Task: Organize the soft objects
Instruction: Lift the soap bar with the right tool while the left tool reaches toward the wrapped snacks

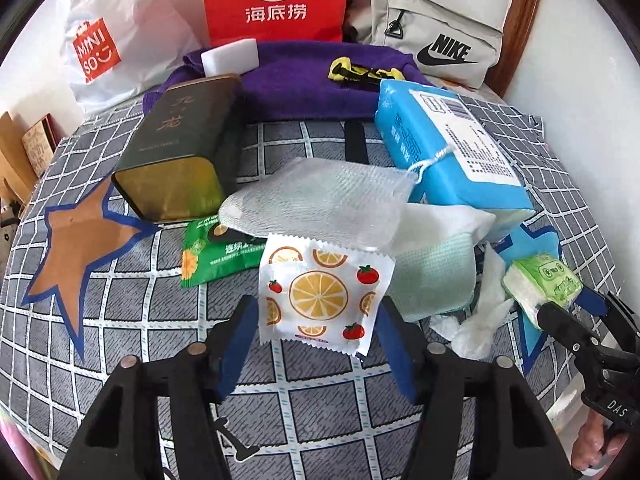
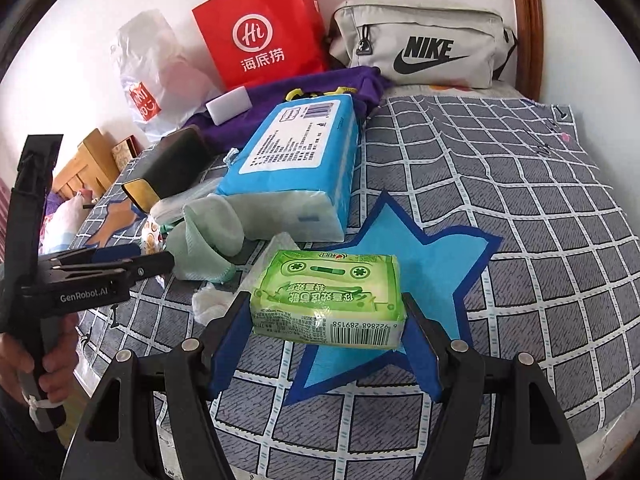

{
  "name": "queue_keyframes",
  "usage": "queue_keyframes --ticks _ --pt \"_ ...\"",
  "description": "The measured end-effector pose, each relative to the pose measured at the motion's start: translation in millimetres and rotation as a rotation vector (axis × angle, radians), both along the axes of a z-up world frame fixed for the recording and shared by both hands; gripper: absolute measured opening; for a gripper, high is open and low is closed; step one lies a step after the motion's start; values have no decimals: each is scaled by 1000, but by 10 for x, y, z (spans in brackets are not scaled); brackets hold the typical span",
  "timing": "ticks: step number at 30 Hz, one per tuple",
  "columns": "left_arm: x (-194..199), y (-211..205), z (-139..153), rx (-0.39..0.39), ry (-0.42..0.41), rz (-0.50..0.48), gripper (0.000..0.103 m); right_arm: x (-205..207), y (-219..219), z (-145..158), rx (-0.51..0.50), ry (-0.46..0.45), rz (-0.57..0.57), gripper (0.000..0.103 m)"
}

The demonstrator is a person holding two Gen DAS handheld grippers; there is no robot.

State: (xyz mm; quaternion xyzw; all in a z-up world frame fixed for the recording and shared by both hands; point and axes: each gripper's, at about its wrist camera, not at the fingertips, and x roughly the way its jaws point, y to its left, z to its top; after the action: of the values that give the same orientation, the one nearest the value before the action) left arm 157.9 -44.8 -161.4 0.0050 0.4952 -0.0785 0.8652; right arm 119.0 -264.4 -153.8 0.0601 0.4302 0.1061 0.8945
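My right gripper (image 2: 326, 334) is shut on a green tissue pack (image 2: 326, 304), held over the blue star patch (image 2: 432, 264); the pack also shows at the right of the left wrist view (image 1: 540, 284). My left gripper (image 1: 316, 336) is open, its blue pads either side of a white packet printed with oranges and tomatoes (image 1: 320, 292). Behind the packet lie a white mesh pouch (image 1: 320, 204), a pale green cloth (image 1: 436, 276), a green wet-wipe pack (image 1: 216, 252) and a big blue tissue pack (image 1: 448, 140). Crumpled white tissue (image 1: 484, 320) lies at the right.
A dark tin box (image 1: 184, 148) lies beside a brown star patch (image 1: 84, 248). A purple towel (image 1: 304, 80) carries a white sponge block (image 1: 230, 58). A red bag (image 1: 276, 0), a white Miniso bag (image 1: 100, 48) and a grey Nike bag (image 1: 432, 36) stand behind.
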Motion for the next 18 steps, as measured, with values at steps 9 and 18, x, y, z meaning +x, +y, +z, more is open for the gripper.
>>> queue_keyframes --ticks 9,18 --pt "-106 150 246 -57 -32 3 37 -44 21 178 4 -26 0 71" --pt "-137 215 346 -49 -28 10 33 -87 72 413 -2 -68 11 71"
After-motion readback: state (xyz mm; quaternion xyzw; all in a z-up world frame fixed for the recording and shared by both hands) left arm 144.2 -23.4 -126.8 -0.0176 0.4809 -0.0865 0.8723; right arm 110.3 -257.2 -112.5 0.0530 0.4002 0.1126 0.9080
